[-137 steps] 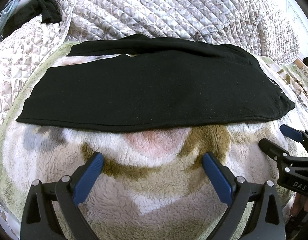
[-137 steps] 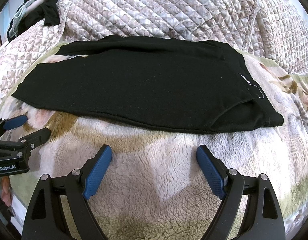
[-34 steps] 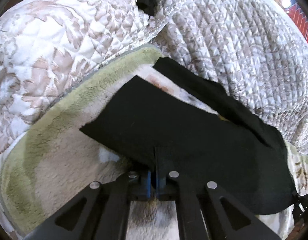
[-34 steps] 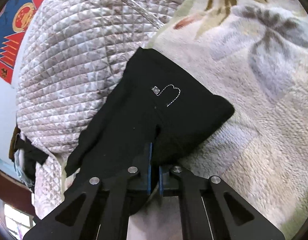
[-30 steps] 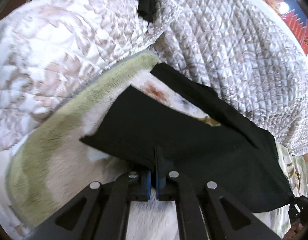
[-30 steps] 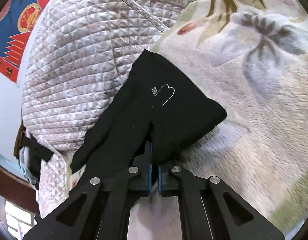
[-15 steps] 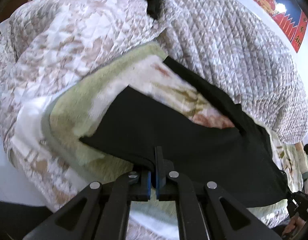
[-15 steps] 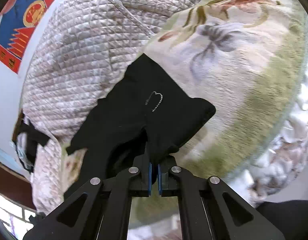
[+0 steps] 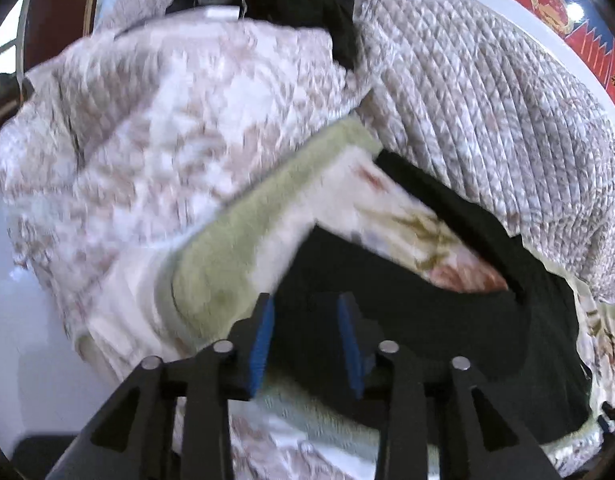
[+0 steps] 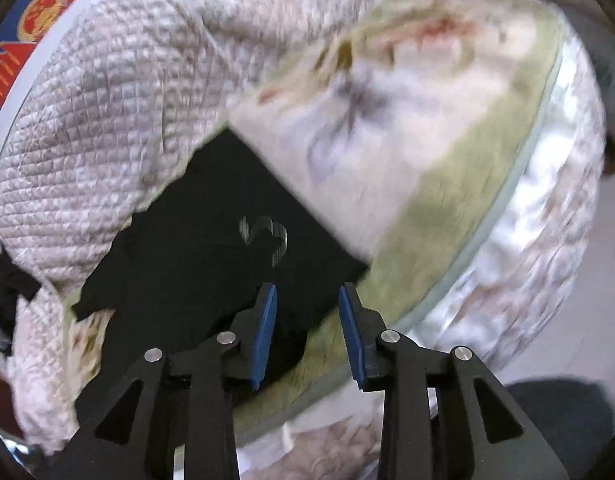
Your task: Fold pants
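Note:
The black pants (image 9: 419, 320) lie on the fleece blanket (image 9: 235, 240), with one leg pulled toward the near edge and the other leg (image 9: 459, 208) still by the quilt. My left gripper (image 9: 305, 340) is open just over the near leg end, holding nothing. In the right wrist view the waist end of the pants (image 10: 211, 240) shows a small white stitched mark (image 10: 267, 236). My right gripper (image 10: 307, 332) is open over the waist's near corner, holding nothing. Both views are blurred by motion.
A quilted grey-white cover (image 9: 487, 120) is piled behind the pants. Dark clothes (image 9: 307, 4) lie on top of it at the back. The blanket's green border (image 10: 467, 208) marks the bed edge, with pale floor (image 9: 27, 320) beyond it.
Both grippers held the pants shut half a second ago and pulled the near side toward the bed edge. Now both have opened and let go, and the pants lie on the blanket.

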A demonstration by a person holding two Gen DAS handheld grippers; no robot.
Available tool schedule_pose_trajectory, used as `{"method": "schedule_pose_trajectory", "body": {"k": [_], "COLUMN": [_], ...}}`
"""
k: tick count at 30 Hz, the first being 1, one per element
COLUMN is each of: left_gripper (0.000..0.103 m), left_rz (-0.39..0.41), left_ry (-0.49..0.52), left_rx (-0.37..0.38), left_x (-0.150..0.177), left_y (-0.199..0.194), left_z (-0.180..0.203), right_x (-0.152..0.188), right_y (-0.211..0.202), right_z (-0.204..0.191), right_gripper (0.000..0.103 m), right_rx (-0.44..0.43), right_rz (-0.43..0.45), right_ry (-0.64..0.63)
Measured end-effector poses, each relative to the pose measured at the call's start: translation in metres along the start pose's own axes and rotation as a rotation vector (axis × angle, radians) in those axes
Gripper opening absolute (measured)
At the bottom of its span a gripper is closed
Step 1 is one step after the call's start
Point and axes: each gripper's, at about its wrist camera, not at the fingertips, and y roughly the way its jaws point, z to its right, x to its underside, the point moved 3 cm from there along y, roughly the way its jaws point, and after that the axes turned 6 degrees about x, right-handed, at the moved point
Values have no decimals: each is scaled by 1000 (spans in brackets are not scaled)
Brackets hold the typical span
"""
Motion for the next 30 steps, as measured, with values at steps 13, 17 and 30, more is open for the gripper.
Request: {"method": "schedule_pose_trajectory", "body": {"k": [13,17,30], "left_gripper": [37,37,44], "left_rz": [-178,-119,-288], "left_ry": [187,191,331], "left_rx": [74,-9,246], "left_x": [15,3,9], "left_y": [76,76,105], "left_z": [53,40,90], "right_x": [38,35,32], "right_y": [62,51,61], "right_z": [-83,-79,-175], "right_gripper": [31,31,33], "right_rx": [-43,-22,-243], "right_rz": [-138,-115,-138], "right_ry": [-566,-574,-720]}}
